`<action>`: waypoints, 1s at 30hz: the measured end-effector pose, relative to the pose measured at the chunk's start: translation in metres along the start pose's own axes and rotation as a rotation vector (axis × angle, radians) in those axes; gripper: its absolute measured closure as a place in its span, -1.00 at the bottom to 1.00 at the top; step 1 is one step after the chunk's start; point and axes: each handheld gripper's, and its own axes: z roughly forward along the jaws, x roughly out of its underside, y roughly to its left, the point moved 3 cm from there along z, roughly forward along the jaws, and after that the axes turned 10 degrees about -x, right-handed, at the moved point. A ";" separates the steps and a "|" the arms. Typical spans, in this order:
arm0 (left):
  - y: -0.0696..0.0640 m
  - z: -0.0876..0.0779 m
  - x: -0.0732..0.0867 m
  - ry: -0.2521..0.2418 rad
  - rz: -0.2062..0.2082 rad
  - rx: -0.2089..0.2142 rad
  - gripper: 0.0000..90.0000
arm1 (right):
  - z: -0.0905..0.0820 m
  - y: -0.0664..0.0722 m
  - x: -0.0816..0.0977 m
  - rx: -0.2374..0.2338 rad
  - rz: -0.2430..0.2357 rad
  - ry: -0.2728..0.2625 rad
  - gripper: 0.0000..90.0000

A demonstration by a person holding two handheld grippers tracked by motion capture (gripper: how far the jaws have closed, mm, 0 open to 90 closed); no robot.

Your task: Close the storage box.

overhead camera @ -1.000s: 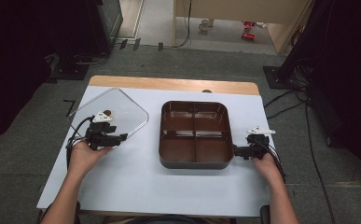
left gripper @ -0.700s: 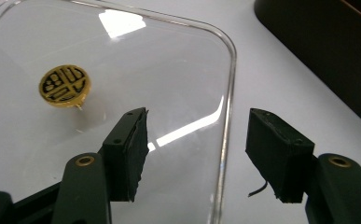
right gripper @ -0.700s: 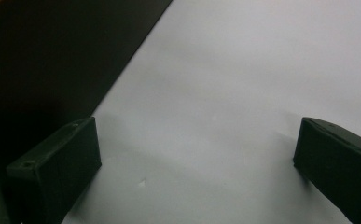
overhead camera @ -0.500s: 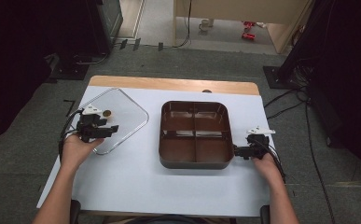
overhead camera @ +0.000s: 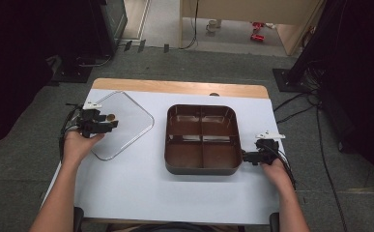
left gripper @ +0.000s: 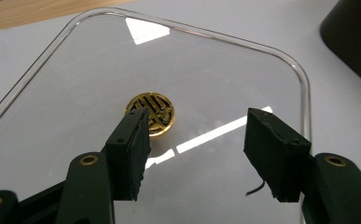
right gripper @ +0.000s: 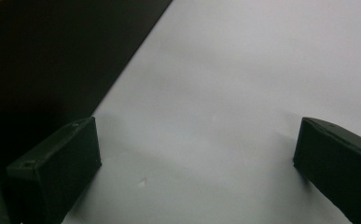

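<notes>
The clear lid (overhead camera: 121, 124) lies flat at nine o'clock of the brown tray (overhead camera: 202, 139), its gold knob (left gripper: 151, 112) just off one jaw. The left gripper (left gripper: 201, 154) gapes above it and should centre on the knob before closing. The right gripper (right gripper: 192, 172) rests released at the tray's four o'clock corner.

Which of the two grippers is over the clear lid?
The left gripper: its open jaws hang over the clear plastic lid, near its gold knob. The right gripper sits beside the brown four-compartment tray.

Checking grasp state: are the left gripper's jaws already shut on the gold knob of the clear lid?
No. The left gripper stands open, its jaws wide apart above the clear lid, the gold knob just past one jaw tip.
</notes>
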 end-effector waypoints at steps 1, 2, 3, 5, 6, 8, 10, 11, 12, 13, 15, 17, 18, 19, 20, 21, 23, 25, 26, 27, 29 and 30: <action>0.001 0.003 -0.001 0.000 0.002 -0.004 -0.09 | 0.000 0.000 0.000 0.000 0.000 0.000 -1.00; 0.001 0.006 -0.002 0.001 0.009 -0.009 -0.07 | 0.000 0.000 0.000 0.000 0.000 0.000 -1.00; 0.002 0.009 -0.002 0.003 0.013 -0.013 -0.07 | 0.000 0.000 0.000 0.000 0.000 0.000 -1.00; 0.003 0.015 -0.003 -0.004 0.004 -0.015 -0.06 | 0.000 0.000 0.000 0.000 0.000 0.000 -1.00; 0.004 0.019 -0.003 -0.015 0.000 -0.013 -0.05 | 0.000 0.000 0.000 0.000 0.000 0.000 -1.00; 0.006 0.024 -0.004 -0.028 0.015 -0.027 -0.02 | 0.000 0.000 0.000 0.000 0.000 0.000 -1.00; 0.007 0.026 -0.006 -0.023 0.021 -0.042 0.01 | 0.000 0.000 0.000 0.001 0.000 0.000 -1.00; 0.009 0.028 -0.007 -0.027 0.010 -0.044 0.01 | 0.000 0.000 0.000 0.001 0.000 0.000 -1.00; 0.009 0.030 -0.007 -0.022 -0.002 -0.041 0.01 | 0.000 0.000 0.000 0.001 0.000 0.000 -1.00; 0.010 0.033 -0.006 -0.009 -0.009 -0.038 0.02 | 0.000 0.000 0.000 0.001 0.000 0.000 -1.00; 0.012 0.039 -0.002 0.026 -0.001 -0.042 0.01 | 0.000 0.000 0.000 0.000 0.000 0.000 -1.00; 0.013 0.043 0.001 0.051 -0.001 -0.037 0.01 | 0.000 0.000 0.000 0.001 -0.001 0.000 -1.00; 0.013 0.044 0.002 0.055 -0.003 -0.036 0.02 | 0.000 0.000 0.000 0.001 0.000 0.000 -1.00; 0.014 0.046 0.003 0.051 -0.002 -0.036 0.04 | 0.000 0.000 0.000 0.001 0.000 0.000 -1.00; 0.014 0.045 0.003 0.047 -0.002 -0.038 0.09 | 0.000 0.000 0.000 0.001 -0.001 -0.001 -1.00; 0.014 0.045 0.003 0.047 -0.005 -0.033 0.18 | 0.000 0.000 0.000 0.001 0.000 -0.001 -1.00; 0.013 0.046 0.003 0.046 0.008 -0.051 0.29 | 0.000 0.000 0.000 0.000 0.000 0.000 -1.00; 0.013 0.046 0.003 0.041 0.022 -0.052 0.30 | 0.000 0.000 0.000 0.001 0.000 0.000 -1.00; 0.013 0.046 0.003 0.039 0.020 -0.047 0.31 | 0.000 0.000 0.000 0.000 0.000 0.000 -1.00; 0.014 0.045 0.003 0.038 0.019 -0.043 0.31 | 0.000 0.000 0.000 0.000 0.000 0.000 -1.00; 0.014 0.045 0.003 0.040 0.011 -0.038 0.31 | 0.000 0.000 0.000 0.000 0.000 0.000 -1.00; 0.014 0.045 0.002 0.040 0.009 -0.038 0.31 | 0.000 0.000 0.000 0.000 -0.001 0.000 -1.00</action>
